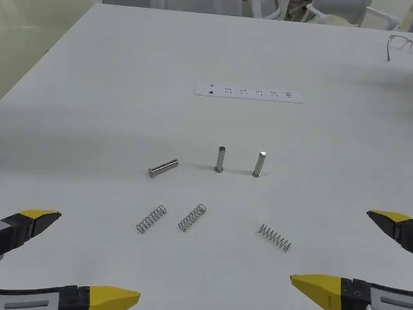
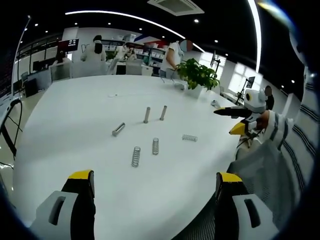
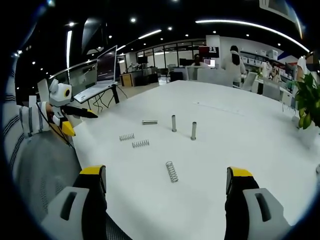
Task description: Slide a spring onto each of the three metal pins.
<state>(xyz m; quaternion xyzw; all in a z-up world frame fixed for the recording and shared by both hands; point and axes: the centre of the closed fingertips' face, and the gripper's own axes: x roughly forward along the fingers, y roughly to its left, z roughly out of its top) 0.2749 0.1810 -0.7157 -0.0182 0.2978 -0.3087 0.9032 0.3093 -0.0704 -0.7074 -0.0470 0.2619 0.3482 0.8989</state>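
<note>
Nearest, at the bottom edge of the head view, the left hand-held gripper (image 1: 100,256), black with yellow tips, hangs released above the white desk (image 1: 97,116), its jaws spread wide and holding nothing. Past it lie three small coiled steel-wire springs, all loose on the desk. The left spring (image 1: 151,219) and the middle spring (image 1: 191,217) lie just beside each other, and the right spring (image 1: 275,237) lies apart from them. Behind them are three short shiny metal pins in a row. The left pin (image 1: 162,168) lies on its side, the middle pin (image 1: 221,159) stands upright on its head, and the right pin (image 1: 259,163) also stands, looking slightly tilted. Every pin is bare. At the far right, the right hand-held gripper (image 1: 330,246), also black and yellow, is likewise released and empty. By my reading none of the task is done: all three springs are left to pick up and slide on, and the lying pin will probably need steadying.
</note>
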